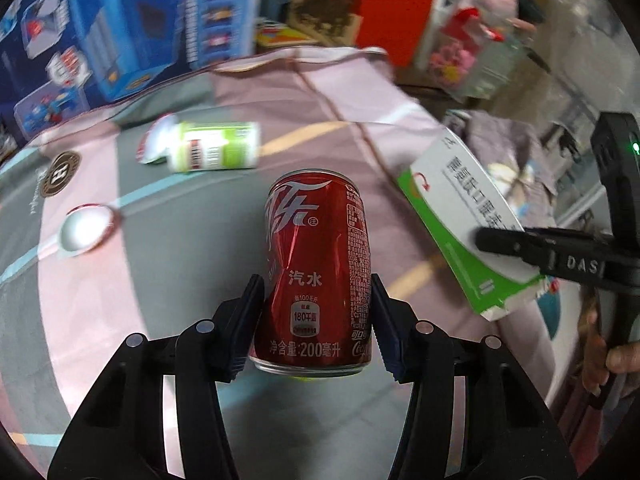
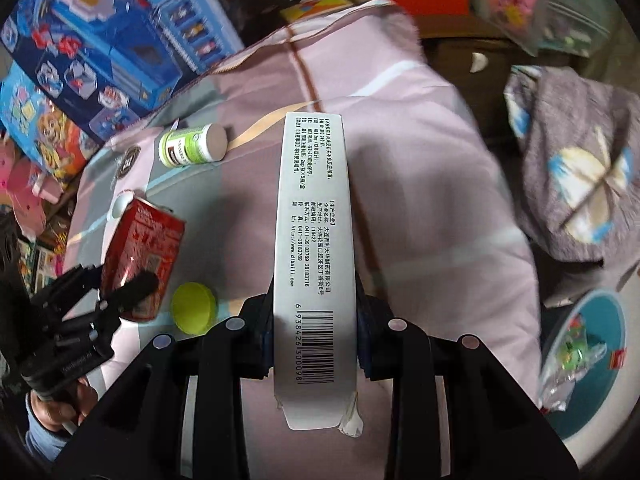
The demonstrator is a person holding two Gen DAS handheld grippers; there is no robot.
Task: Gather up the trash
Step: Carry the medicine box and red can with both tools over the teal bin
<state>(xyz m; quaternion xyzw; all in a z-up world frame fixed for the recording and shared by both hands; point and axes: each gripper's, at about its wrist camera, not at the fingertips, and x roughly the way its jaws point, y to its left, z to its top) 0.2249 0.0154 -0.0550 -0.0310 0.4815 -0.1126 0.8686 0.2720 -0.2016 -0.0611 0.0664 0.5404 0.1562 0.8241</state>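
Trash was already held in both grippers: the left gripper [image 1: 318, 320] had its jaws pressed on a dented red cola can [image 1: 318, 272], long axis along them, while the right gripper [image 2: 314, 332] clamped a flat medicine box [image 2: 314, 248]. Beyond the can, a green-labelled bottle [image 1: 212, 146] lay sideways on the bedsheet [image 1: 160, 280]. Right of the box, a teal bin [image 2: 600, 368] held wrappers, nearer the right gripper

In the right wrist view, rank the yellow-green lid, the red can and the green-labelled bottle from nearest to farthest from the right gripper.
1. Yellow-green lid, just left of the right gripper.
2. Red can, farther left, in the left gripper.
3. Green-labelled bottle, lying far up the bedding.
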